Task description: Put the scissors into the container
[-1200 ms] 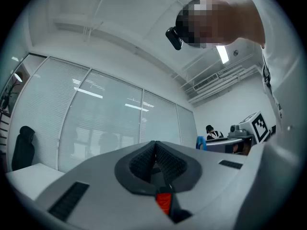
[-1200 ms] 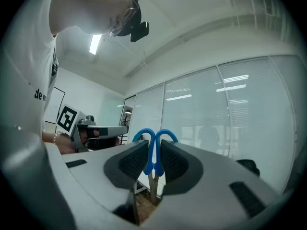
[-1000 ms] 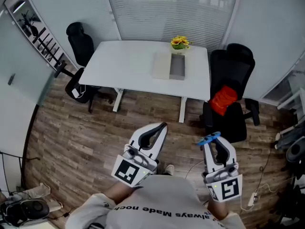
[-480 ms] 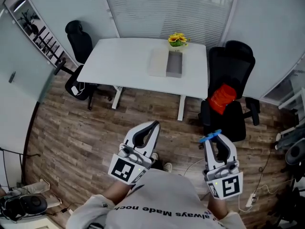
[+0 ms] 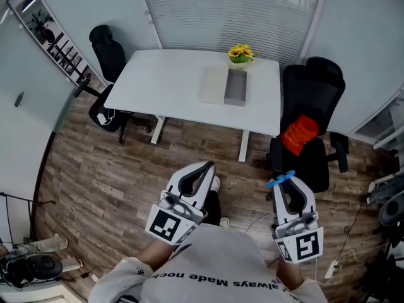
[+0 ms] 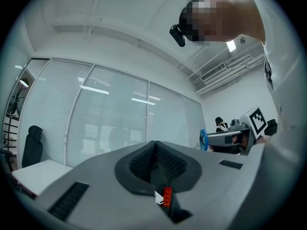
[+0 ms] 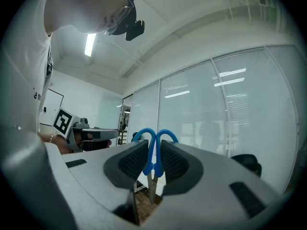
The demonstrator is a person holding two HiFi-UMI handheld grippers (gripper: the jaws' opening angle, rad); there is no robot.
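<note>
My right gripper [image 5: 282, 183] is shut on blue-handled scissors [image 5: 279, 180], whose handles stick out past the jaws. In the right gripper view the scissors [image 7: 153, 150] stand upright between the jaws, handles up and blades down. My left gripper [image 5: 206, 167] is shut with nothing in it; in the left gripper view [image 6: 155, 147] its jaws meet. Both grippers are held close to the person's chest, above the wooden floor. The grey rectangular container [image 5: 235, 88] rests on the white table [image 5: 164, 81], far ahead of both grippers.
A pale mat [image 5: 212, 85] lies left of the container and a pot of yellow flowers [image 5: 240, 55] stands behind it. A black chair with a red bundle [image 5: 299, 134] stands right of the table, another black chair [image 5: 107, 62] at its left. Cables lie on the floor at right.
The head view has shifted slightly, so the table and chairs sit a little differently in frame. Both grippers keep nearly the same pose and the scissors stay held.
</note>
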